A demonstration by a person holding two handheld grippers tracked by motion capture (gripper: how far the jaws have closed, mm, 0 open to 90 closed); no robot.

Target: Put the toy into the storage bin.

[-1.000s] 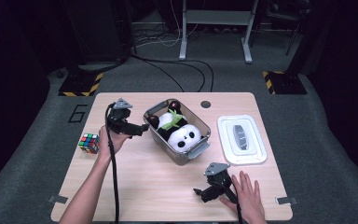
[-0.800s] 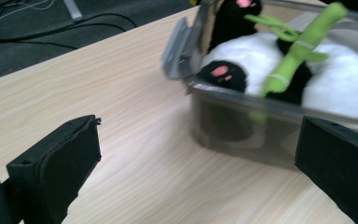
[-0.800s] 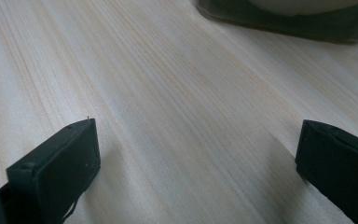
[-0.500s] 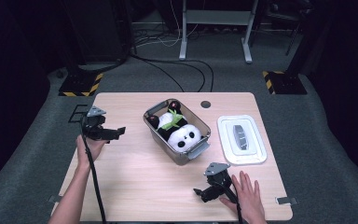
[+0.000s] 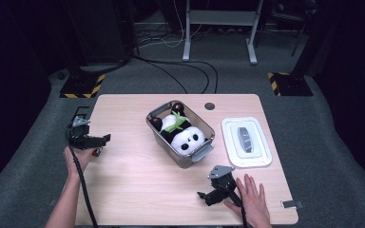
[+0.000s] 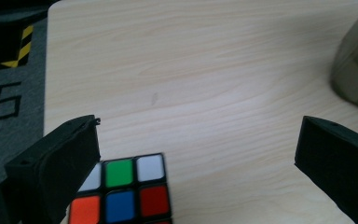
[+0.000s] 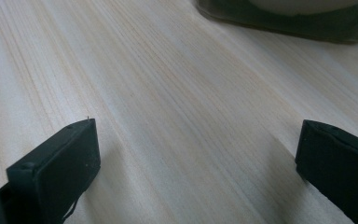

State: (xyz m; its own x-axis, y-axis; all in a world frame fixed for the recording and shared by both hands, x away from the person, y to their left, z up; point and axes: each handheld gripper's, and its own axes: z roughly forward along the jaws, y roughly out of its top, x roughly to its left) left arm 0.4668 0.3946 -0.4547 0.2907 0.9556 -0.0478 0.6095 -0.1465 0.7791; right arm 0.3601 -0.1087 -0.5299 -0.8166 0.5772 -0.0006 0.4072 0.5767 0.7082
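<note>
A Rubik's cube [image 6: 121, 191] lies near the table's left edge, showing green, white, blue, red and orange squares in the left gripper view. My left gripper [image 6: 196, 135] hovers open just above it, with the cube close to its left jaw. From above, the left gripper [image 5: 103, 141] covers most of the cube. A clear bin [image 5: 204, 153] at mid-table holds a panda plush [image 5: 186, 138] with a green leaf. My right gripper [image 5: 205, 197] rests open on the wood near the front edge with nothing between its jaws, and a hand [image 5: 251, 197] lies flat beside it.
A white lid [image 5: 261, 142] with a grey handle lies right of the bin. A small dark hole [image 5: 210, 106] marks the table's far side. The bin's corner [image 6: 356, 70] appears at the right of the left gripper view. Grey carpet with a printed 6 [image 6: 7, 100] borders the table's left edge.
My left gripper has moved from beside the bin leftward and toward the person, and now sits over the Rubik's cube. The right gripper and the hand beside it have stayed put.
</note>
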